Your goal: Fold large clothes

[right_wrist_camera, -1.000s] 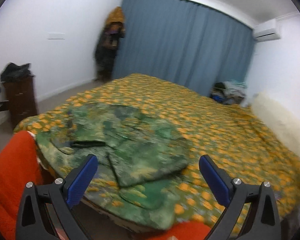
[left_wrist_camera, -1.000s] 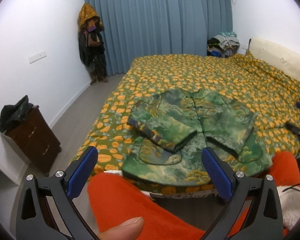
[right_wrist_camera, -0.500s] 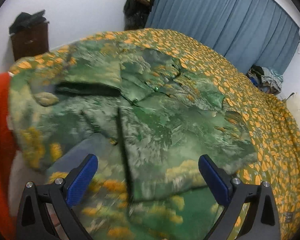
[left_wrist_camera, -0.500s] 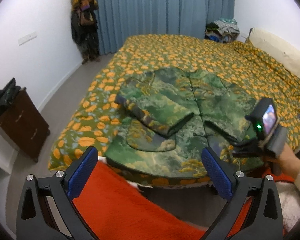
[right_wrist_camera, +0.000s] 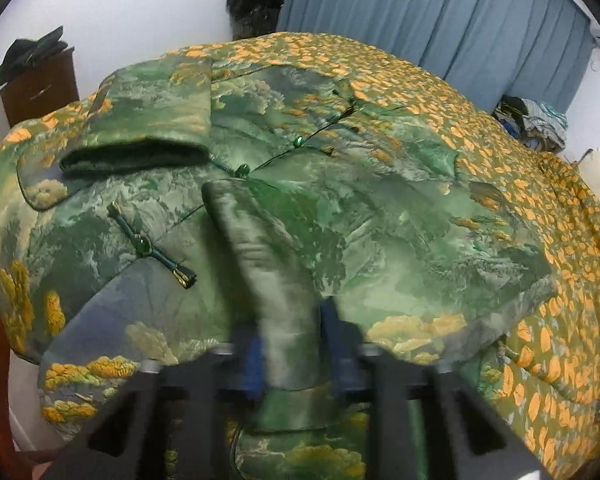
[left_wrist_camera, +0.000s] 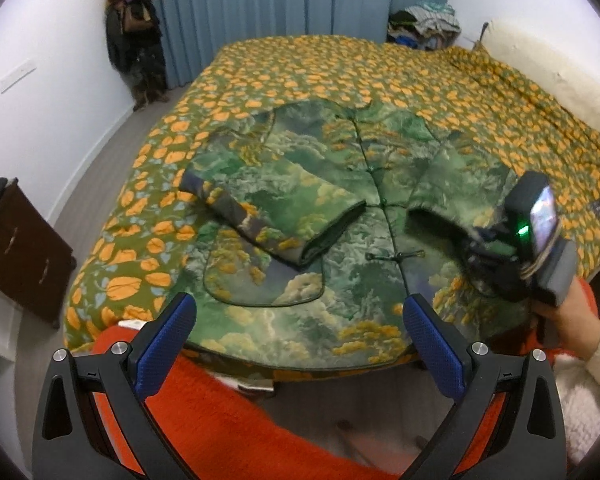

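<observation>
Left gripper (left_wrist_camera: 300, 332): fingers wide apart, empty, hanging above the jacket's near hem at 6 o'clock, likely waiting for its own corner.
Right gripper (right_wrist_camera: 290, 354): fingers closing, pinching the cuff of the folded-in sleeve (right_wrist_camera: 288, 280), probably to reposition it.
Jacket (left_wrist_camera: 340, 208): lies flat, front up, on the bed (left_wrist_camera: 380, 72) near its foot; long axis runs 6 to 12 o'clock, collar far, hem nearest.
</observation>
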A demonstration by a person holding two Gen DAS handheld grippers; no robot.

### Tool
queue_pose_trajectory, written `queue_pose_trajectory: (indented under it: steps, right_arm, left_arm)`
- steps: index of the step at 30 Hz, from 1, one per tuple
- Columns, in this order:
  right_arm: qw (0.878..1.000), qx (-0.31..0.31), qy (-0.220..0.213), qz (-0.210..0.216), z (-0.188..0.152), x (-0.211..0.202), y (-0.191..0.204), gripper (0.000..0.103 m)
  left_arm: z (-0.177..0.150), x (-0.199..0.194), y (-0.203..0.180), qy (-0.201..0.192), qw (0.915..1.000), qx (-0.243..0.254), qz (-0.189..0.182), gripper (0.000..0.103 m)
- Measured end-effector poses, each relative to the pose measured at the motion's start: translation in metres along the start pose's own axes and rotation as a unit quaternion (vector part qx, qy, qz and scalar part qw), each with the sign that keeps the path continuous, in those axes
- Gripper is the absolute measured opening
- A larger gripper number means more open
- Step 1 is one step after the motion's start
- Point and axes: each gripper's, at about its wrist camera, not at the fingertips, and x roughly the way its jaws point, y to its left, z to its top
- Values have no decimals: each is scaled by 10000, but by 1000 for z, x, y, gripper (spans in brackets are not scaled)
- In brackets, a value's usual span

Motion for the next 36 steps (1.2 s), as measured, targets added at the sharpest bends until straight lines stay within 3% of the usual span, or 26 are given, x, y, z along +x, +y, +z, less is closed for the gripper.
queue_pose_trajectory:
  steps: [4,7,10,13,19,23,27,29,31,33,36]
  right_arm:
    - [9956,820,-439,131,11,-41,-36,13]
    - [9821,1622,-959,-49,15,-95,-89,12]
    - [9679,2076,-1343,-448,15,-137,-136,12]
    - [9493,2378,-1610,-1277,6,-176,-190,12]
    - [9200,3009,-1130,-2244,-36,-169,-278,12]
    - [9056,3433,-710,-2387,-70,-147,-317,12]
    - [8900,3858,-417,-2396,-104,-129,-339,12]
    - [8788,4043,-235,-2524,-119,-121,-347,23]
    - [8679,4176,-231,-2678,-131,-128,-350,45]
    - [8593,4235,-238,-2859,-138,-137,-346,49]
    - [8629,4201,-383,-2782,-138,-151,-332,49]
  left_arm:
    - [5,7,2,66,10000,19,10,103]
    - [9,11,6,74,10000,-26,-25,103]
    - [15,17,9,62,10000,-7,-21,103]
    - [22,23,11,50,10000,48,-15,103]
    - [34,32,10,-44,9993,348,-118,103]
    - [42,45,5,41,9961,869,-152,103]
    - [55,57,8,66,9939,1052,-317,103]
    - [62,64,13,71,9933,1045,-494,103]
    - [69,72,18,113,9921,1041,-684,103]
    - [76,82,19,177,9890,1162,-904,103]
    - [79,102,10,348,9819,1560,-1018,103]
